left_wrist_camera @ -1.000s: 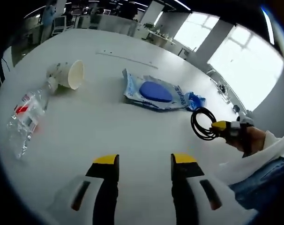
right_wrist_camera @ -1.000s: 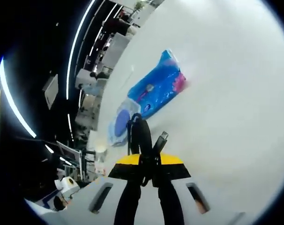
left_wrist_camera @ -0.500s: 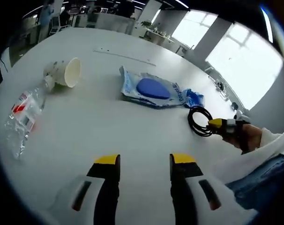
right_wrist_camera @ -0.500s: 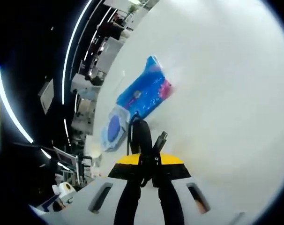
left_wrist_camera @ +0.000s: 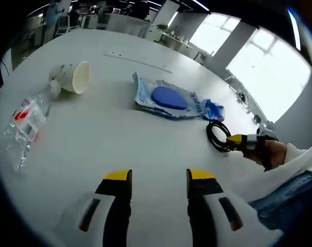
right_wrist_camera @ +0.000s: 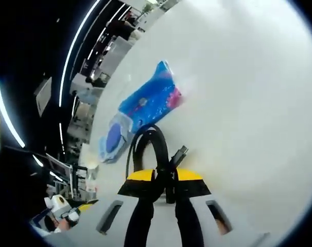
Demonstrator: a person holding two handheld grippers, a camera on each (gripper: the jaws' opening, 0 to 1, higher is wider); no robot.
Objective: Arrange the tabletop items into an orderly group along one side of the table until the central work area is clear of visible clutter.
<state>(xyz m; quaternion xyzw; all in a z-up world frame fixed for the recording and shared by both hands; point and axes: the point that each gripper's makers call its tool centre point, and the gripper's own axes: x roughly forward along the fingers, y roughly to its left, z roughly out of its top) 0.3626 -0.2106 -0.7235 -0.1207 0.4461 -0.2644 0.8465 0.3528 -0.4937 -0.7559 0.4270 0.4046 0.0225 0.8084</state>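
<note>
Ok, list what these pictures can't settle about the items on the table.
- Plastic bottle, left gripper view: lies near the picture's edge, warped and see-through; label unreadable, contents unclear.
- Blue package, right gripper view: printing too blurred to read.
- Black cable coil, right gripper view: lower part hidden behind the right gripper; whether it touches the table is unclear.
- Paper cup, left gripper view: inside in shadow, contents unclear.
</note>
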